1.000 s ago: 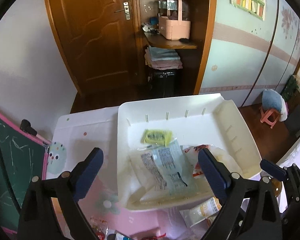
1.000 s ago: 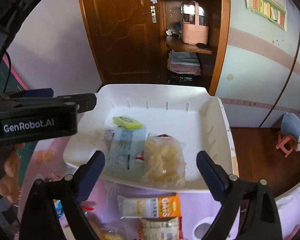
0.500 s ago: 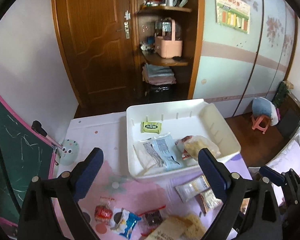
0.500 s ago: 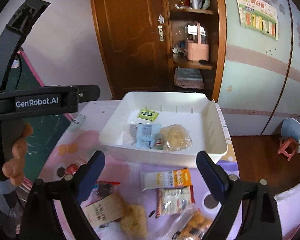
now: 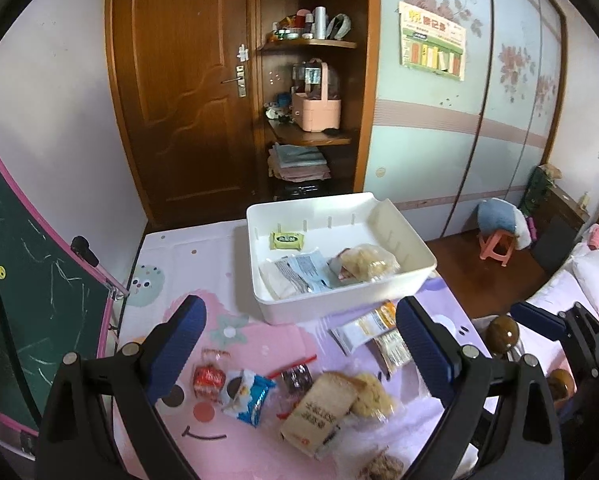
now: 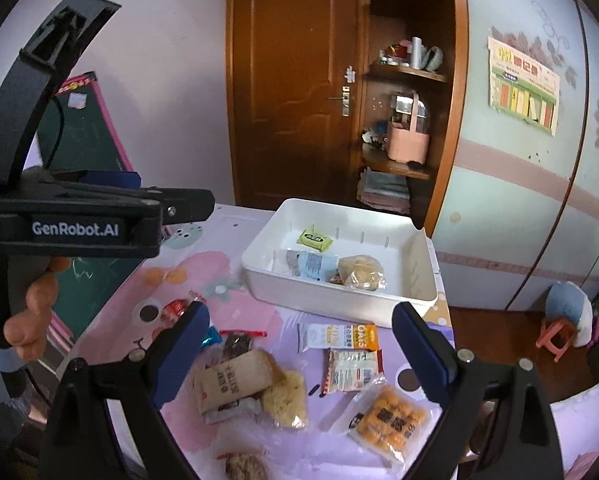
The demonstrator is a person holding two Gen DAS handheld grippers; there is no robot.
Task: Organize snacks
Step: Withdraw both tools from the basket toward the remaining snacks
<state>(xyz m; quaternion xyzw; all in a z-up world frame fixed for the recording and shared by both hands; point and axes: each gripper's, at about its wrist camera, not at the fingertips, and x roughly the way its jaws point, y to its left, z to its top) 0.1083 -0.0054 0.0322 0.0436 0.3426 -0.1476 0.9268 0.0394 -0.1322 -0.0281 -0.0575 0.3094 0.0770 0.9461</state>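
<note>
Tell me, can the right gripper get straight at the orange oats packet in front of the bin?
Probably yes. The right gripper is open and empty, and the oats packet lies flat on the table, uncovered, just short of the white bin.

The tray at the centre of the frame is plain white. In it lie a yellow-green packet, a pale blue wrapper with dark print and a clear bag of beige snack. The tablecloth below is pink and lilac with cartoon flowers and brown dots. On it, lower middle, sit a white and orange oat bar, a tan packet with dark lettering and, lower right, a clear bag of orange balls. The fingertips are blue on black frames. At left the chalkboard is green, edged pink. The door is brown wood.
</note>
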